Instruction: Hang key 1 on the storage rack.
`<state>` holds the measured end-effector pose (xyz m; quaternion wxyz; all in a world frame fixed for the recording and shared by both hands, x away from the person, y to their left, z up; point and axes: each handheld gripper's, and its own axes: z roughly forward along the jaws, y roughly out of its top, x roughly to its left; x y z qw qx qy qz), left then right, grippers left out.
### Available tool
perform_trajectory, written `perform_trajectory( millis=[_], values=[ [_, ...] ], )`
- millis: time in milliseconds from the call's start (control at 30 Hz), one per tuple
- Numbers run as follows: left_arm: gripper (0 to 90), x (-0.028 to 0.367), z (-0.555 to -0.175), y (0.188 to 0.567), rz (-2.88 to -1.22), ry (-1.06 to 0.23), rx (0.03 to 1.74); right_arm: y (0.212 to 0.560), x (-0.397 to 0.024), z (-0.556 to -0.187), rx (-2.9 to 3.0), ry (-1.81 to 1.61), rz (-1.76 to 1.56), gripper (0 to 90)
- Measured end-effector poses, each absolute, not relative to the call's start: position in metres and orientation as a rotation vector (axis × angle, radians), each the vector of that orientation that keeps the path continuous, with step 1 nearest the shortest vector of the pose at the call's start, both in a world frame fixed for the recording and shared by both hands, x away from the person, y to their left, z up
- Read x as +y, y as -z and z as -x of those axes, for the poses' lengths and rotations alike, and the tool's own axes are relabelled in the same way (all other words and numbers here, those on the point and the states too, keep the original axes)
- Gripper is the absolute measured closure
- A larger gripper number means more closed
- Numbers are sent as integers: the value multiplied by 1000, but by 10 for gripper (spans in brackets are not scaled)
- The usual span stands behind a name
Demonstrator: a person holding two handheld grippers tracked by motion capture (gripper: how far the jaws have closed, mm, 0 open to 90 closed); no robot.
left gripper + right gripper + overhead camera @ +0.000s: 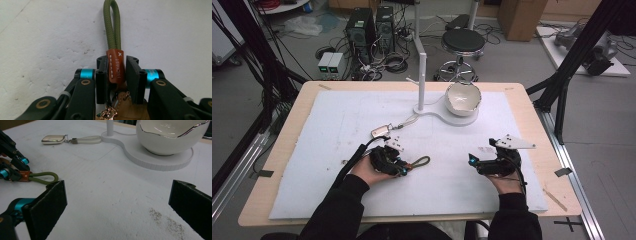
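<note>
An olive-green cord loop (112, 27) with a brown leather tab (115, 67) lies on the white mat. My left gripper (116, 72) has its jaws closed in on that tab from both sides, and a tan piece and a gold chain hang behind them. In the high view the left gripper (404, 169) sits left of centre with the loop (421, 161) sticking out to its right. My right gripper (472, 161) rests at the right, and its jaws (117, 202) are wide apart with bare mat between them. The right gripper view also catches the loop (43, 176).
A white bowl (463, 97) with a gold rim sits on a white stand base (447, 119) with a thin post (421, 75) at the back centre. A silver key fob (380, 131) on a pale strap lies left of the base. The white mat (337, 115) covers the wooden table.
</note>
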<state>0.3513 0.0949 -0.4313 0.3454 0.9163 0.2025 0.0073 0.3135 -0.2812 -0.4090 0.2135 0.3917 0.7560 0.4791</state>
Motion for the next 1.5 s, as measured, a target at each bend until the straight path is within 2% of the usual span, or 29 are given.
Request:
perform_trajectory(
  millis=[167, 533, 967, 1500],
  values=[
    [759, 95, -352, 431, -2372, 1, 529, 409, -281, -313, 2098, -1328, -1088, 8],
    [781, 97, -351, 427, -2382, -14, 531, 409, -282, -313, 2093, -1330, -1084, 8],
    [780, 111, -356, 393, -2312, -94, 557, 409, -281, -313, 2092, -1318, -1079, 7],
    [780, 121, -376, 351, -2229, -126, 573, 409, -283, -313, 2085, -1319, -1084, 8]
  ],
)
